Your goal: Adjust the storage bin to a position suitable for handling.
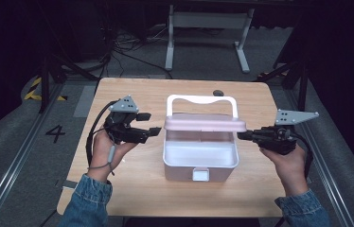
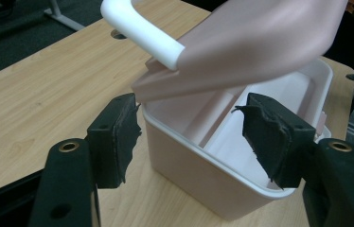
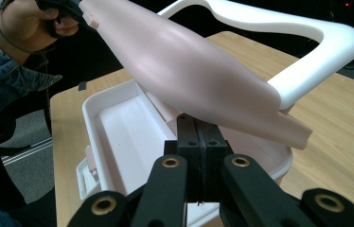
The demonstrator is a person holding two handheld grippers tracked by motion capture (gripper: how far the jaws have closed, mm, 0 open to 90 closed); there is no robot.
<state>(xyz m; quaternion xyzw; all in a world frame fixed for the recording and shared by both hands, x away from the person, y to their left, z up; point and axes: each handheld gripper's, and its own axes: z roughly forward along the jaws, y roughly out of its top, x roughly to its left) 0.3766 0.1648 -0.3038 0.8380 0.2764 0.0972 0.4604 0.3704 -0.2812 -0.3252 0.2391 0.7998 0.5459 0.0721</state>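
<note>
1. A white storage box (image 1: pixel 200 161) is sitting at the center of the wooden table (image 1: pixel 132 194), with its pink lid (image 1: pixel 205 124) lifted partway and tilting above the open tub.
2. Judging by that, the opening is roughly half done: the clasp (image 1: pixel 200 175) at the box's 6 o'clock side is hanging free, the divided inside is showing, and the lid is not yet swung fully back.
3. The white handle (image 1: pixel 201 101) is standing up at the box's 12 o'clock side.
4. The left gripper (image 1: pixel 152 124) is hovering at the box's 9 o'clock side with its jaws released and spread; in the left gripper view, the box corner (image 2: pixel 184 142) is lying between the pads (image 2: pixel 118 137) without contact.
5. The right gripper (image 1: pixel 239 135) is reaching in level from 3 o'clock, jaws clenched tight together under the lid's edge, apparently propping it up.
6. Both hands are gripping the tools from below, forearms coming in from 6 o'clock in denim sleeves (image 1: pixel 86 202).
</note>
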